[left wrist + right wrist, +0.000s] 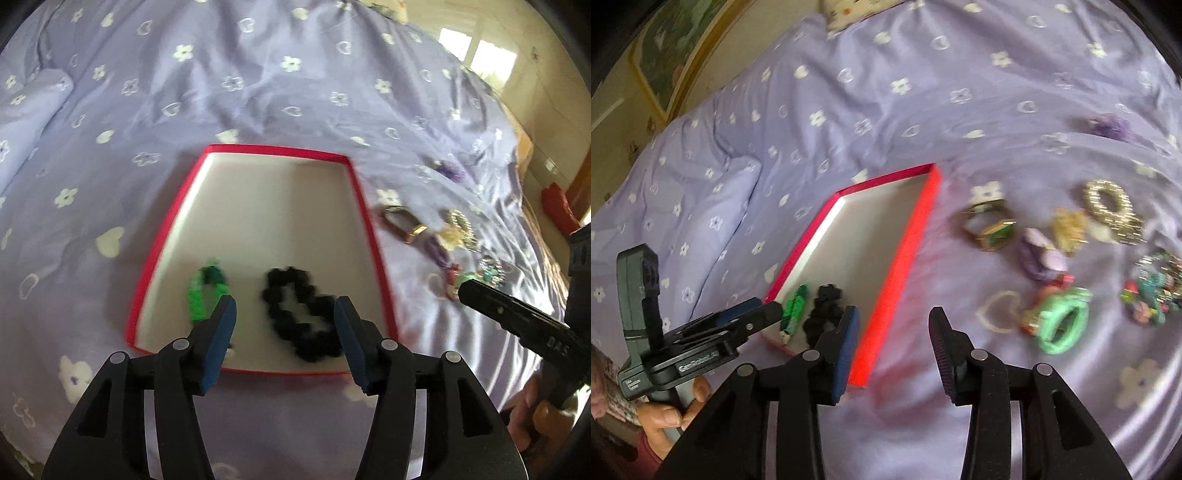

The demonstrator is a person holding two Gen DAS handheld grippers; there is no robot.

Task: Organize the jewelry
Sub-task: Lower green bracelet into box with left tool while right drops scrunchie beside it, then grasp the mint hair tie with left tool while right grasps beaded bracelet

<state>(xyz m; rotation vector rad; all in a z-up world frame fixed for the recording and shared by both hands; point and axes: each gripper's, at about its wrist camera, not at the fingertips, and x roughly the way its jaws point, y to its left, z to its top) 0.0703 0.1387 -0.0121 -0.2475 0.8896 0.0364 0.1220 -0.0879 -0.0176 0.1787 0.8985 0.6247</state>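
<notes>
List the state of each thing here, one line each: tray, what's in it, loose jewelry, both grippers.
Red tray: open, on the bedspread.
Green bracelet: lying in tray.
Black bracelet: lying in tray, beside green one.
Loose jewelry: on bedspread, outside tray.
Left gripper: open, empty.
Right gripper: open, empty.

Your right gripper [892, 343] hangs parted and empty beside the red tray [905, 254]; black scrunchie [823, 308] lies inside the tray.
</notes>
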